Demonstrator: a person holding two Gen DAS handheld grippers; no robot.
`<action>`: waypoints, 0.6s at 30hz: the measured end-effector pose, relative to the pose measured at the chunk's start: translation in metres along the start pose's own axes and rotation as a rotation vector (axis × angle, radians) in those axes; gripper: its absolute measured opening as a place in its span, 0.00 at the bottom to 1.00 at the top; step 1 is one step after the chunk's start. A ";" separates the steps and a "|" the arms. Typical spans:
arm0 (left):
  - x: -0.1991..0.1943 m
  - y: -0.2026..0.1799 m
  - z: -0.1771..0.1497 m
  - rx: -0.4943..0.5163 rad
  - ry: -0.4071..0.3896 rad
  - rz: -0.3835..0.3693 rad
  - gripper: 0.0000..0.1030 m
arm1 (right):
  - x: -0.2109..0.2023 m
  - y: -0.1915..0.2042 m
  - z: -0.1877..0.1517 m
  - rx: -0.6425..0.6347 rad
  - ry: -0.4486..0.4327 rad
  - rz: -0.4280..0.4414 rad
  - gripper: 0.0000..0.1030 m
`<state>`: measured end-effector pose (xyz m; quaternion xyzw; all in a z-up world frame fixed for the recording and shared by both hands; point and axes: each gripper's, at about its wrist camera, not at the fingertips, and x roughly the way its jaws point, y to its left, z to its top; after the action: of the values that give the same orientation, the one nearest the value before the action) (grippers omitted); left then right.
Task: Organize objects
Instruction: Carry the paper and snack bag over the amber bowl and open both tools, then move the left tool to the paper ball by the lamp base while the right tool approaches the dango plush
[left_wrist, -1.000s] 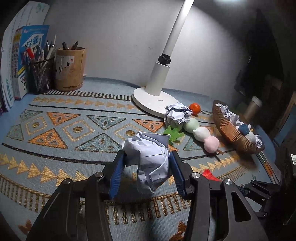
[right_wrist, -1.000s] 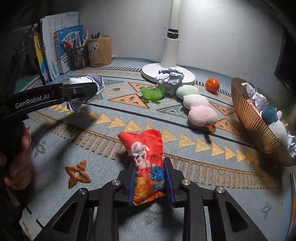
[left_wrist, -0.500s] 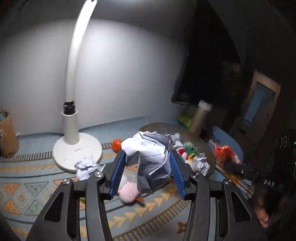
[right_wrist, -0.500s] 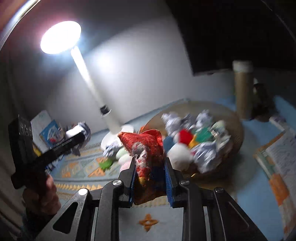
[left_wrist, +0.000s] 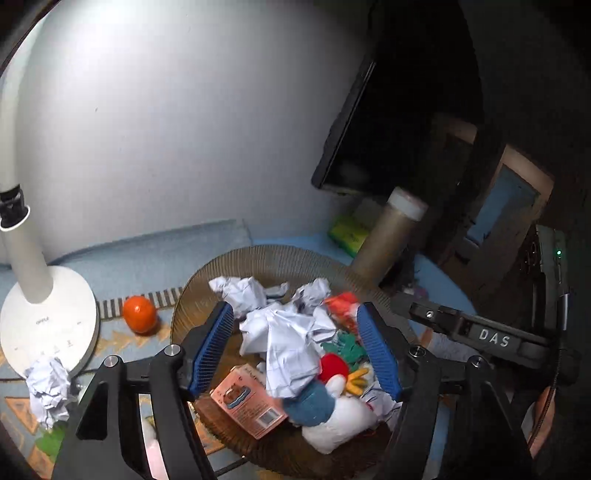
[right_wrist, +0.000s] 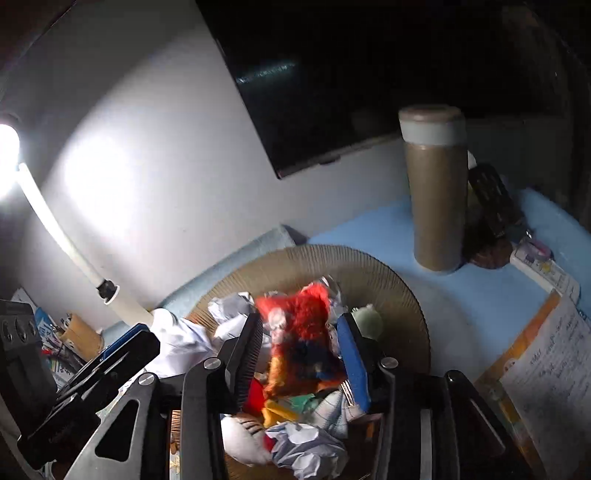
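Left wrist: left gripper (left_wrist: 299, 350) jaws just opening, paper ball (left_wrist: 284, 343) loose over basket (left_wrist: 258, 258), frame centre. Right gripper (right_wrist: 301, 358) likewise, red pouch (right_wrist: 299, 332) dropping. Lift clear before retreating.

One ribbed brown wicker basket (left_wrist: 258, 258), one white desk lamp (left_wrist: 48, 317), one orange ball (left_wrist: 139, 314), one tall brown cylindrical flask (right_wrist: 436, 192), one red crinkled snack packet (right_wrist: 299, 332), one pink carton (left_wrist: 247, 400), two black hand-held grippers (left_wrist: 295, 350) (right_wrist: 301, 363).
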<state>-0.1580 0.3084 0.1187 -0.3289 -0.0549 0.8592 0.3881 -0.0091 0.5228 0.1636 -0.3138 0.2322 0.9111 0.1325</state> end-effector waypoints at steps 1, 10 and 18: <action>-0.003 0.004 -0.005 0.007 0.011 0.005 0.66 | -0.001 -0.002 -0.004 0.005 0.002 0.032 0.40; -0.132 0.070 -0.059 -0.042 -0.140 0.156 0.99 | -0.046 0.075 -0.067 -0.263 -0.051 0.190 0.71; -0.165 0.151 -0.124 -0.242 -0.120 0.305 0.99 | -0.008 0.142 -0.154 -0.324 0.114 0.286 0.71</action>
<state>-0.0982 0.0674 0.0559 -0.3255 -0.1303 0.9133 0.2072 0.0207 0.3224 0.1104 -0.3460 0.1321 0.9267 -0.0634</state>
